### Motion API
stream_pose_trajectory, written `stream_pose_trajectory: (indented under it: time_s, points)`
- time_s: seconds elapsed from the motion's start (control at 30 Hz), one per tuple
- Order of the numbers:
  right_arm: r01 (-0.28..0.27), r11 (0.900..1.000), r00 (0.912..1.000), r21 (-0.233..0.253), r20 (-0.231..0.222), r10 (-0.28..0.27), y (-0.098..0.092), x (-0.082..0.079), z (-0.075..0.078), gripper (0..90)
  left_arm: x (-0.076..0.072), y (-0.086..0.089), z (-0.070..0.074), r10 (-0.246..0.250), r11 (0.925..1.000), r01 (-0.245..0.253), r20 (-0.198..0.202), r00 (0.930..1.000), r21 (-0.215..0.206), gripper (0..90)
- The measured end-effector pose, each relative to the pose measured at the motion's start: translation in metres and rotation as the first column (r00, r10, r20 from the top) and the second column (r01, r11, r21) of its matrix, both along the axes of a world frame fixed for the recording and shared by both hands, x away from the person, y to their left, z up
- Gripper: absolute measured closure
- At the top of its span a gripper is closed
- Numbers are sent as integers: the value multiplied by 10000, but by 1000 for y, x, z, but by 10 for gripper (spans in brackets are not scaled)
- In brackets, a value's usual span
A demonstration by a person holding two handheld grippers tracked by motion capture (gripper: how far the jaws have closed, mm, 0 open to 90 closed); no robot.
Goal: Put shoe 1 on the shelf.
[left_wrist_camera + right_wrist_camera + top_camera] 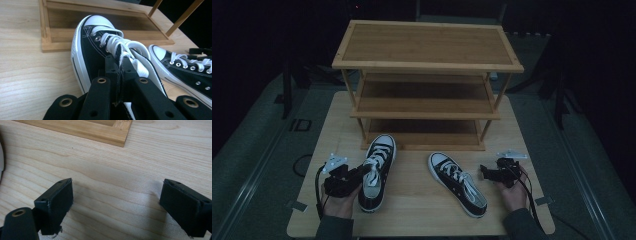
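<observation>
The left hand-held gripper (120, 72) is clenched on the collar of the left sneaker (377, 172), resting on the tabletop (412, 200) before the shoe rack (427, 65); the right hand-held gripper (117, 205) rests released beside the right sneaker (457, 184); lift level, toe leading, to clear the shelf edge.

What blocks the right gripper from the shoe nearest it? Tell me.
Nothing visible. The right gripper, jaws open, sits beside the right shoe with bare table between them. The left gripper is shut on the left shoe.
</observation>
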State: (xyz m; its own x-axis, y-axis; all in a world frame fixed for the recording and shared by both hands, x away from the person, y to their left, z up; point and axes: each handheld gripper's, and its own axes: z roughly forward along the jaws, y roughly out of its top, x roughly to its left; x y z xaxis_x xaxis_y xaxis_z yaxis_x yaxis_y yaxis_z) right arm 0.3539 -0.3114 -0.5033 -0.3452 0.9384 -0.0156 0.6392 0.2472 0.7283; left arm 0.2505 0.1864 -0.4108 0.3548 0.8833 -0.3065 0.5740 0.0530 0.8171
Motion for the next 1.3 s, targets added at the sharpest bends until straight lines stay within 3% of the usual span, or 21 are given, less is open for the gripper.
stream_pose_trajectory:
  time_s: [0.2, 0.4, 0.47, 0.8, 1.3]
  points:
    - [-1, 10000, 10000, -1, 1, 1, 0, 0, 0, 110, 1, -1, 13, -333, 9994, 333, 240, 9992, -9, 879]
    - [2, 10000, 10000, -2, 1, -2, 0, 0, 0, 110, 2, -1, 22, -506, 9983, 516, 355, 9981, -280, 879]
    - [3, 10000, 10000, 3, -2, -3, 0, 0, 0, 110, 2, -1, 31, -684, 9961, 706, 428, 9967, -537, 879]
    - [7, 10000, 10000, 3, -5, -7, 0, 0, 0, 110, 3, -6, 57, -1213, 9891, 1272, 797, 9894, -747, 878]
    - [6, 10000, 10000, 2, -5, -6, 0, 0, 0, 110, 3, -5, 81, -1632, 9797, 1719, 872, 9827, -1036, 877]
